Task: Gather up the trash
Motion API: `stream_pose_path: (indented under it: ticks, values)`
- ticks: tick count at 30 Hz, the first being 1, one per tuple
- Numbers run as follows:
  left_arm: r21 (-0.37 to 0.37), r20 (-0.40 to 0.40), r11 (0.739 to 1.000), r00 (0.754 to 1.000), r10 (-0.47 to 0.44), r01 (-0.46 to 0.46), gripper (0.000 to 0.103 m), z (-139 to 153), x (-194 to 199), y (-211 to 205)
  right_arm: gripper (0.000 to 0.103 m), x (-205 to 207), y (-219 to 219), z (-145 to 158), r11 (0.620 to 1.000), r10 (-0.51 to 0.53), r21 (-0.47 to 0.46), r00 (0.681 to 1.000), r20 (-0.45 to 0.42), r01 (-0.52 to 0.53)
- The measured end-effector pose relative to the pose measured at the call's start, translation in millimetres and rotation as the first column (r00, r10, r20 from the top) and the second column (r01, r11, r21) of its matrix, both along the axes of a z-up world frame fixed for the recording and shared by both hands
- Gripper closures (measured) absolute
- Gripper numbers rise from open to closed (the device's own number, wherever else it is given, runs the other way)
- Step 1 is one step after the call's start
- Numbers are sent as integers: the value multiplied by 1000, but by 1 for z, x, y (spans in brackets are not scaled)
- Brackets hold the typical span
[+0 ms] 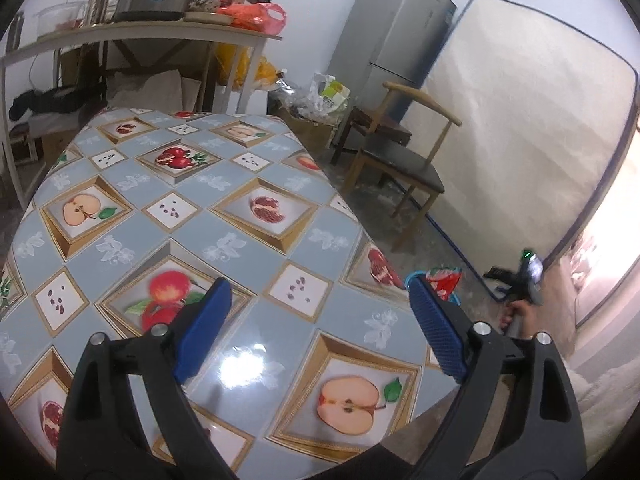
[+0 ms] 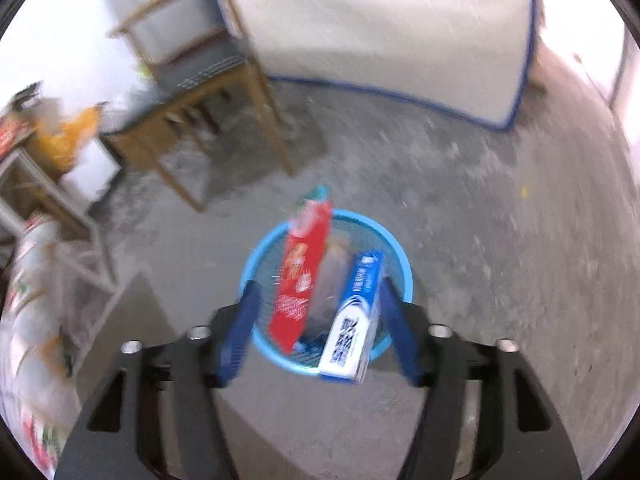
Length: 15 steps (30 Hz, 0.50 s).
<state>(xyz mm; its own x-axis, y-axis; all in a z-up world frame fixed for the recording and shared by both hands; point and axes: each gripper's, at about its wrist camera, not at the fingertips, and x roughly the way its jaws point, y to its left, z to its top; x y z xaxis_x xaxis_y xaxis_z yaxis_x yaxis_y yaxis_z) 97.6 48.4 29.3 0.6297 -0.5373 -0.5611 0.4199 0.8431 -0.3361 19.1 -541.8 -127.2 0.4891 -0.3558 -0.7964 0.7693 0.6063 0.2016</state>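
A: Right wrist view, lower centre. Right gripper (image 2: 316,312), fingers (image 2: 248,316) spread wide, nothing between them touching the pads. Blue mesh bin (image 2: 396,248) sits on the concrete floor (image 2: 500,220), framed between the two fingers.

B: Contents?

A: Red box (image 2: 302,276) standing tilted in the left half of the bin, top end poking over the far rim. Blue-and-white box (image 2: 356,320) leaning at the right, its near end over the bin's front rim, just beside the right finger (touching or not, cannot tell; the frame is blurred). Something pale lies between the two boxes, not identifiable.

B: Left side?

A: Left gripper (image 1: 316,320), lower centre of its view, fingers (image 1: 208,324) wide apart over the desk (image 1: 240,240) with the fruit-patterned cloth. They pinch nothing. The bin's blue rim (image 1: 412,278) and a bit of red peek out past the desk's right edge, just behind the right finger's tip.

B: Surroundings?

A: Wooden chair (image 1: 404,160) right of centre, mattress (image 1: 520,120) against the wall, fridge (image 1: 396,28) in the upper middle.
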Motion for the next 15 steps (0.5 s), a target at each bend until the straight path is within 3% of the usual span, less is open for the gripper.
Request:
stream_pose_path:
  ticks: [3, 7, 12, 15]
  values:
    - [-2, 0, 1000, 1000, -30, 30, 12, -5, -11, -14, 20, -26, 59, 43, 987, 116, -114, 993, 38, -111]
    - [3, -10, 999, 999, -36, 36, 10, -11, -20, -38, 7, -55, 133, 80, 943, 276, -207, 960, 52, -260]
    - [-6, -65, 1000, 998, -12, 11, 8, -24, -22, -66, 6, -81, 209, 96, 909, 379, -220, 922, 85, -354]
    - [34, -94, 999, 995, 31, -28, 8, -30, -23, -81, 6, -88, 245, 96, 891, 419, -220, 906, 66, -396]
